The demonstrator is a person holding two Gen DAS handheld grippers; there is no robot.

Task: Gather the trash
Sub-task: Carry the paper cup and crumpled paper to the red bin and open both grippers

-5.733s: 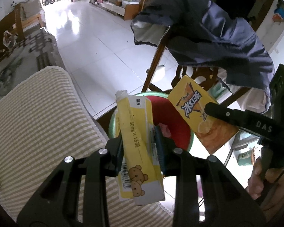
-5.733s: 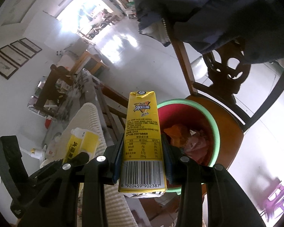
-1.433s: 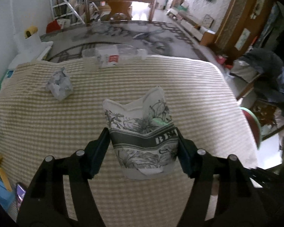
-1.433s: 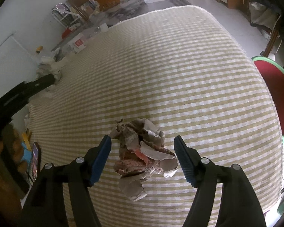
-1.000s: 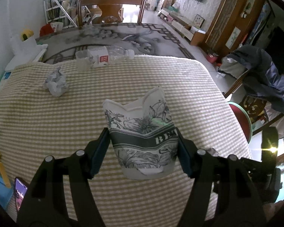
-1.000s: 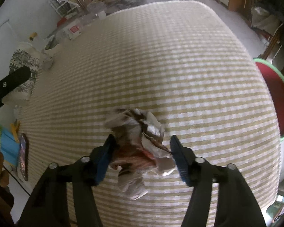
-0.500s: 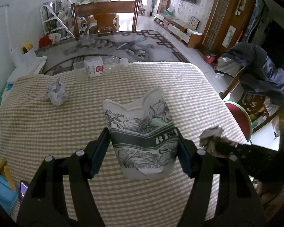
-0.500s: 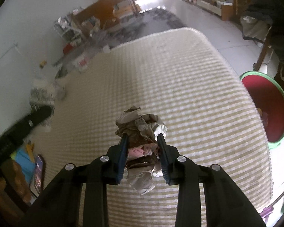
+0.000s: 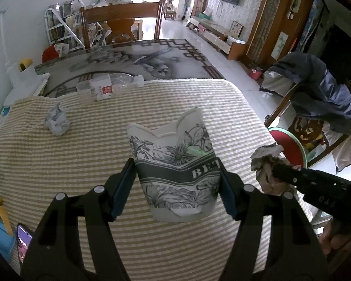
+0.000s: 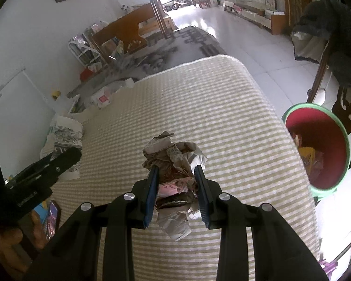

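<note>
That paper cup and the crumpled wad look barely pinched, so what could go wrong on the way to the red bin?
The crumpled wad hangs loose scraps below the right gripper; bits could tear off onto the striped cloth. The paper cup is already dented in the left gripper, so it might slip. The red bin sits beyond the table edge, so a drop could miss.

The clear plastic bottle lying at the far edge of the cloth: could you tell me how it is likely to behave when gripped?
The plastic bottle looks empty, so probably light. It lies on its side, so a nudge may roll it. Its thin clear walls will likely buckle between pads, much as the paper cup has creased.
</note>
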